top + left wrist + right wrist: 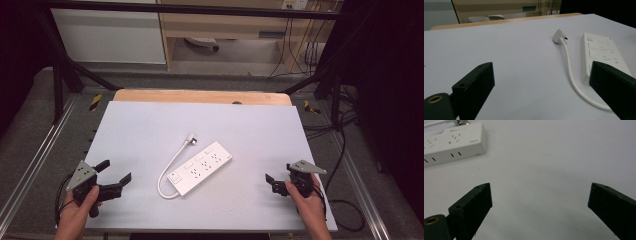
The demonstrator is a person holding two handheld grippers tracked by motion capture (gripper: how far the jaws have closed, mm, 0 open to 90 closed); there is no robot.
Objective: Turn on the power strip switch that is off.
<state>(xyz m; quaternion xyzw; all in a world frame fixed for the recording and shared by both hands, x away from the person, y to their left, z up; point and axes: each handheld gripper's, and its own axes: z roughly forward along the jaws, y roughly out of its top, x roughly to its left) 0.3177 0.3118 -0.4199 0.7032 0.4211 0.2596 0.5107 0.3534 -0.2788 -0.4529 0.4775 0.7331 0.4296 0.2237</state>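
A white power strip [202,168] lies slantwise at the middle of the white table top [150,125]. Its white cord [167,172] loops from the near end round to a white plug [190,138] lying just beyond the strip. My left gripper [115,171] rests at the front left, open and empty, with the jaws pointing toward the strip. In the left gripper view, the strip [601,52], cord [571,77] and plug [559,36] lie ahead to the right of the left gripper [541,67]. My right gripper [279,176] is at the front right, open and empty. The strip's end [454,142] lies far left of the right gripper [540,187].
A wooden edge [200,96] borders the table's far side. Black frame posts [57,75] stand at the back corners. Cables [345,150] trail over the floor on the right. A pale cabinet [225,30] stands beyond the table.
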